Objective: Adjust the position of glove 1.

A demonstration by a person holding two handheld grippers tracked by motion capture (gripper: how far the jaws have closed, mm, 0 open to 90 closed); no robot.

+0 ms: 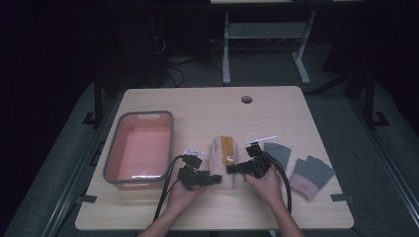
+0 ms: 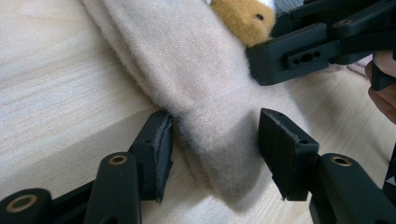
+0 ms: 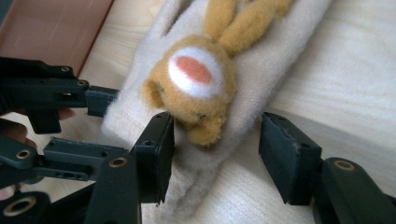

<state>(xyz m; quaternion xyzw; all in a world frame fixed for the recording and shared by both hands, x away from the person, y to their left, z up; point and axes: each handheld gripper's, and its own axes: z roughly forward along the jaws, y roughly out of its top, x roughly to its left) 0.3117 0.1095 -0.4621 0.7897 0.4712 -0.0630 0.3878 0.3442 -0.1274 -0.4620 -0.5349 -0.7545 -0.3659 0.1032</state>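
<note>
While both grippers meet at the middle of the wooden table (image 1: pixel 207 103), a cream mitten (image 1: pixel 221 163) with a small yellow-brown plush animal (image 1: pixel 227 150) on its upper side lies between them. In the high view the left gripper (image 1: pixel 213 179) comes to the mitten from its left side, near the lower end, and the right gripper (image 1: pixel 232 169) comes from its right side.

In the left gripper view, its jaws are spread, and one end of the mitten (image 2: pixel 205 93) lies between the pads. The left pad is touching or almost touching the fleece; the right pad stands a little apart from it. The other gripper (image 2: pixel 299 51) is seen just behind, close to the plush animal (image 2: pixel 243 18).

In the right gripper view, the jaws are also spread, not pinching. The lower part of the plush animal (image 3: pixel 196 84), with its white and pink patch, sits between them, and the mitten (image 3: pixel 275 51) lies under it.

A pink basin (image 1: pixel 141 150) with a grey rim stands at the left of the table. Two grey gloves (image 1: pixel 311 173) with pink cuffs lie at the right, near the right hand (image 1: pixel 269 185).
</note>
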